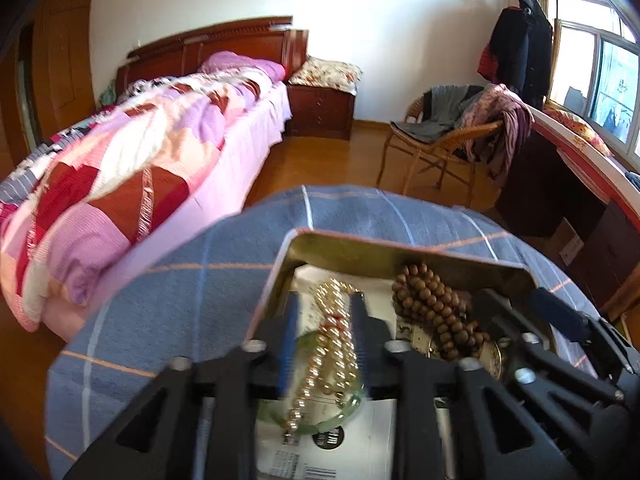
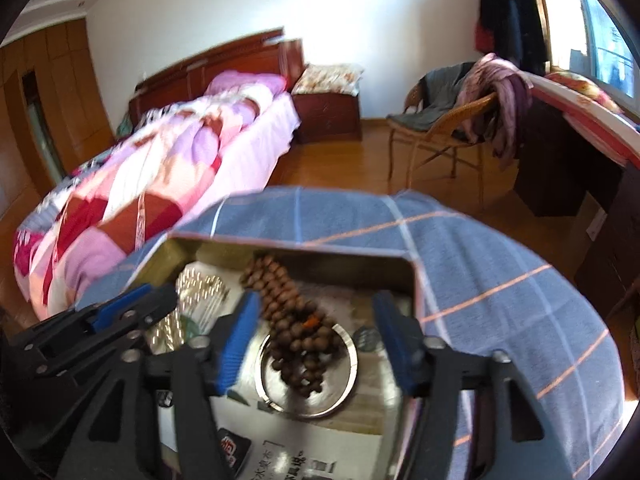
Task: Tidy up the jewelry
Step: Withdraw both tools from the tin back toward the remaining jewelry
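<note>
An open brass-coloured tin (image 1: pixel 360 248) sits on a blue checked cloth (image 1: pixel 180 280). My left gripper (image 1: pixel 324 320) stands open inside it, and a pearl necklace (image 1: pixel 332 356) lies loose between its blue pads, draped over a green jade bangle (image 1: pixel 308 424). To the right is a strand of brown wooden beads (image 1: pixel 432 304). In the right wrist view my right gripper (image 2: pixel 316 320) is wide open over the tin (image 2: pixel 320 260). The brown beads (image 2: pixel 292 320) lie heaped on a silver bangle (image 2: pixel 348 384) between its fingers, untouched. The pearls (image 2: pixel 200 292) and left gripper (image 2: pixel 136 304) show at the left.
Printed paper (image 2: pixel 280 460) lines the tin's bottom. A small dark round piece (image 2: pixel 366 336) lies by the right finger. Beyond the cloth are a bed with a pink quilt (image 1: pixel 140 168), a nightstand (image 1: pixel 320 108), a wicker chair with clothes (image 1: pixel 448 136) and a desk (image 1: pixel 568 184).
</note>
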### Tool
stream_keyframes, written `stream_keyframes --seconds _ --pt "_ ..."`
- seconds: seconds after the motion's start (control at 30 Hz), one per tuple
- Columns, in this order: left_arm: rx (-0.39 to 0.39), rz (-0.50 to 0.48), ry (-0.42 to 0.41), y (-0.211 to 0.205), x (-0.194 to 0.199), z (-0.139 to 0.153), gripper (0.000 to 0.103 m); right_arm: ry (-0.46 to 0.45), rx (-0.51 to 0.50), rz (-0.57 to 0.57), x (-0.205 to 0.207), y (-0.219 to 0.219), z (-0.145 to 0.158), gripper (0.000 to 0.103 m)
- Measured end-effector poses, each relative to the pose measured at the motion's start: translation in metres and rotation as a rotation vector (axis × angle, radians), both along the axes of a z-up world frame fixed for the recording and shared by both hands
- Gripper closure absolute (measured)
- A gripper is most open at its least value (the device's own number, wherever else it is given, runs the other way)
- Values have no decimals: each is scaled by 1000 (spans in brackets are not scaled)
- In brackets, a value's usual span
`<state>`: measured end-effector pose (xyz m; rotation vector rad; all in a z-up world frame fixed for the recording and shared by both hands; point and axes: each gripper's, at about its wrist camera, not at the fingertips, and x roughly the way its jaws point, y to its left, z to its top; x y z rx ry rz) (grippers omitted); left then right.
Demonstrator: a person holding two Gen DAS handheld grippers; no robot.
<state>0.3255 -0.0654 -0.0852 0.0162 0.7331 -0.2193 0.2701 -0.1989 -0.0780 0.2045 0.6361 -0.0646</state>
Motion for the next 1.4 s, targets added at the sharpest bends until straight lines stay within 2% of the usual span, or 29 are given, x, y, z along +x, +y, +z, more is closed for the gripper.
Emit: stream_keyframes --seconds 0.07,0.13,0.23,0.37,0.6,0.87,1.07,1.4 --pt "13 41 -41 7 -8 11 36 -28 49 -16 -4 -9 4 24" --pt "17 60 -67 12 -15 18 30 -37 100 -26 -5 -15 4 15" --pt "29 66 -72 20 -25 23 30 -37 118 -39 -7 -16 3 13" --pt "37 89 -67 36 -44 24 30 -27 74 -27 -14 -6 2 13" --pt "51 120 -59 67 -86 20 30 -12 27 -31 -49 -1 2 12" --pt "16 183 -17 97 -125 7 30 27 19 -41 -89 -1 -2 10" --pt "25 184 4 107 -151 -3 30 56 -24 -10 -108 11 -4 10" --pt "27 158 53 117 -187 -21 30 121 -23 70 -133 27 -20 10"
